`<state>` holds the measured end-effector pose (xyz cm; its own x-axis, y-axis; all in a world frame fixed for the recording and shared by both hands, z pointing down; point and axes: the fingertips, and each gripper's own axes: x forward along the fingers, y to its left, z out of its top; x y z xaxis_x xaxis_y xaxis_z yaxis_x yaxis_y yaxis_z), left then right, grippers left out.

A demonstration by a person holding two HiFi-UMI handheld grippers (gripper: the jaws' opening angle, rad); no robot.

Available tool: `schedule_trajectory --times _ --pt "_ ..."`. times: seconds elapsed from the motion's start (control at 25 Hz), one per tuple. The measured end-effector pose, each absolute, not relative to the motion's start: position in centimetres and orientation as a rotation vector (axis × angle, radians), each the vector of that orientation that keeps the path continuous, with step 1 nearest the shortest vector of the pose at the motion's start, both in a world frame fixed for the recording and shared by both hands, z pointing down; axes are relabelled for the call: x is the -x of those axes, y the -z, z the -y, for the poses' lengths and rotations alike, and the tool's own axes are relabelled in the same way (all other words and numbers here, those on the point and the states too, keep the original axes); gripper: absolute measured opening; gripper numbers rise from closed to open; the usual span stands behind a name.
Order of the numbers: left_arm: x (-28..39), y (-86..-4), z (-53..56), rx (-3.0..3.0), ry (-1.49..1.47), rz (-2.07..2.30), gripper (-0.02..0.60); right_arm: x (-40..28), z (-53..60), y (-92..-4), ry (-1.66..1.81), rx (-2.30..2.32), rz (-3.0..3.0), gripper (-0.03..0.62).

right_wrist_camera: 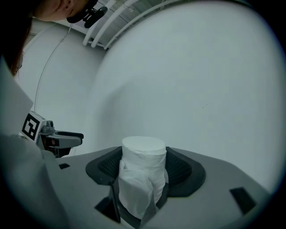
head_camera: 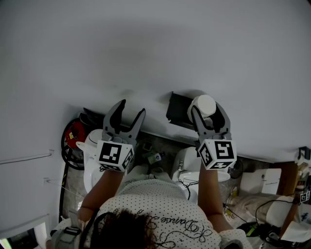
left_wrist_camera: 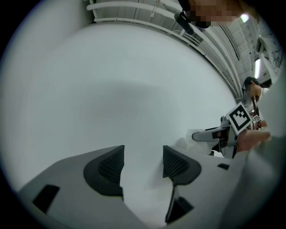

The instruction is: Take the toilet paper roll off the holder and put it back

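A white toilet paper roll (head_camera: pixel 203 103) stands between the jaws of my right gripper (head_camera: pixel 206 111), just right of the black holder (head_camera: pixel 176 109) on the wall. In the right gripper view the roll (right_wrist_camera: pixel 144 154) fills the gap, both dark pads press against its sides, and a loose sheet hangs down its front; the right gripper (right_wrist_camera: pixel 143 169) is shut on it. My left gripper (head_camera: pixel 132 108) is held up to the left of the holder, open with nothing between its fingers. In the left gripper view it (left_wrist_camera: pixel 143 166) faces the bare wall.
The pale wall (head_camera: pixel 155 48) fills the upper part of the head view. Below lie a white toilet (head_camera: pixel 91 155), a red object (head_camera: pixel 74 131), another white fixture (head_camera: pixel 192 175) and cables at the lower right. A white rail (left_wrist_camera: pixel 134 6) runs overhead.
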<state>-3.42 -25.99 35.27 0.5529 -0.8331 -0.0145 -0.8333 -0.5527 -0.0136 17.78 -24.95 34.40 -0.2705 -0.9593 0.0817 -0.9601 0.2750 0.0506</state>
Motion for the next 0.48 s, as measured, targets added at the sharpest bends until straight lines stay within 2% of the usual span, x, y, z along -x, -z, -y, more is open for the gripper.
schedule_trajectory --times 0.48 --pt "3.2 -35.0 26.0 2.748 -0.002 -1.458 0.264 -18.1 24.4 -31.9 0.084 -1.864 2.453 0.291"
